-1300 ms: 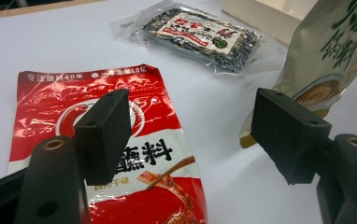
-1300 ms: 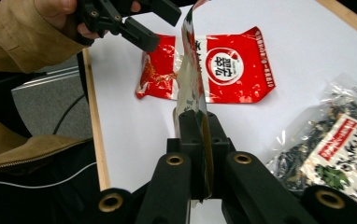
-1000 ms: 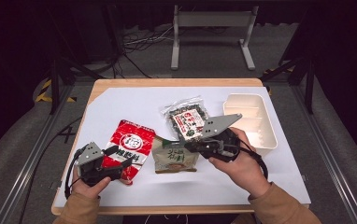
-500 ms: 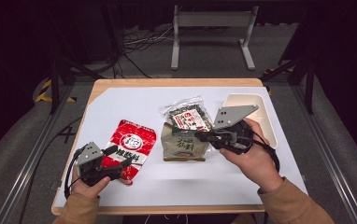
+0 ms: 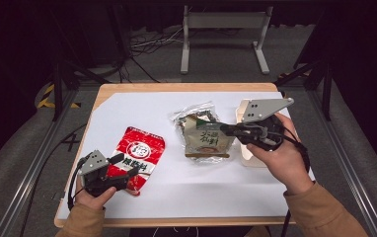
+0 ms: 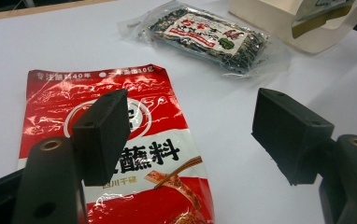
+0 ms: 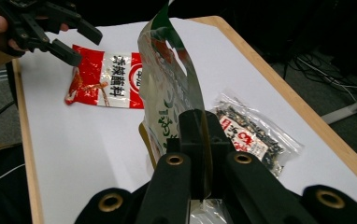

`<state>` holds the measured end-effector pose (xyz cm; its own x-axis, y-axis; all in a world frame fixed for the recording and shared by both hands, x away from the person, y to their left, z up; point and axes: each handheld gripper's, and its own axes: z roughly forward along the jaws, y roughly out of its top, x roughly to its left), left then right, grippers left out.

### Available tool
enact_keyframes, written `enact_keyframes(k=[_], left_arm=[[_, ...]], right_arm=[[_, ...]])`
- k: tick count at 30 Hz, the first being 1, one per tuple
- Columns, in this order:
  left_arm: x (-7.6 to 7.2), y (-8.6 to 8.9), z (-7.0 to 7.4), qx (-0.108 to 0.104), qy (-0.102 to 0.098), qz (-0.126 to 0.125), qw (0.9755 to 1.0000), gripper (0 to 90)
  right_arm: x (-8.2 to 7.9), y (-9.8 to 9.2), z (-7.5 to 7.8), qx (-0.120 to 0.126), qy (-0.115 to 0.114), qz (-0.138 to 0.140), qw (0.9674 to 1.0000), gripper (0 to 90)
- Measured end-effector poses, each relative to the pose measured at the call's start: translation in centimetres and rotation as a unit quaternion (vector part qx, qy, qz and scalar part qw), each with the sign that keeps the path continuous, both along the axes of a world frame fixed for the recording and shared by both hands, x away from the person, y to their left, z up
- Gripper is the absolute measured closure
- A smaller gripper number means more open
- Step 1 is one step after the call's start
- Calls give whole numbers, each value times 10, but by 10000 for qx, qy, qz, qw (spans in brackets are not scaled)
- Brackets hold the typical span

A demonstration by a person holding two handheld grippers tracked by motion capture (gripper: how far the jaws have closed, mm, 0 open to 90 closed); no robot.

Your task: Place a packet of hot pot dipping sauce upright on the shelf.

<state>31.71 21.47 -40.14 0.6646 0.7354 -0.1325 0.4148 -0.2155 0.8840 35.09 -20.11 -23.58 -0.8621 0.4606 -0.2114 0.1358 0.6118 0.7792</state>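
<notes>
My left gripper (image 5: 127,165) sits nearest me, low at the front left of the table (image 5: 142,88), with its jaws spread wide and nothing between them. They hang over the lower end of the red sauce packet (image 5: 137,157), which lies flat on the white sheet (image 5: 127,111). In the left gripper view that packet (image 6: 116,154) sits under the left jaw, and the right jaw is over bare sheet.

My right gripper (image 5: 224,129) is held up off the surface at the right side, jaws pinched tight on the edge of the green-and-white pouch (image 5: 208,140) — the right gripper view shows the two black jaws closed on its thin edge, the pouch (image 7: 167,93) standing up on edge and curling away from me. Its grey three-cornered plate (image 5: 264,108) rides on top.

Behind and partly under the pouch lies the clear bag of dark dried food (image 5: 191,118), flat on the sheet; its red and white label shows in the left gripper view (image 6: 204,35).

Farther right stands the cream tray (image 5: 248,153) — my right hand (image 5: 280,158) and gripper cover most of it from above. In the left gripper view its wall (image 6: 270,21) is just beyond the clear bag.
</notes>
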Motion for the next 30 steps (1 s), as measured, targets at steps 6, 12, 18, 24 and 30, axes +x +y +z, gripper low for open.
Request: enact_keyframes(k=[6, 12, 18, 24, 30], left_arm=[[1, 1, 0, 27, -14, 21, 10000, 278], [1, 1, 0, 28, -14, 24, 10000, 277], [0, 2, -1, 11, -4, 30, 10000, 277], [1, 1, -1, 5, 3, 46, 10000, 277], [0, 2, -1, -1, 23, 57, 10000, 277]], right_arm=[[6, -8, 5, -32, -136, -73, 9999, 897], [14, -18, 10, -63, -261, -169, 9995, 897], [20, -26, 12, -48, -314, -250, 9992, 896], [31, -38, 13, 6, -296, -391, 9988, 897], [40, -47, 15, -4, -322, -499, 9982, 897]])
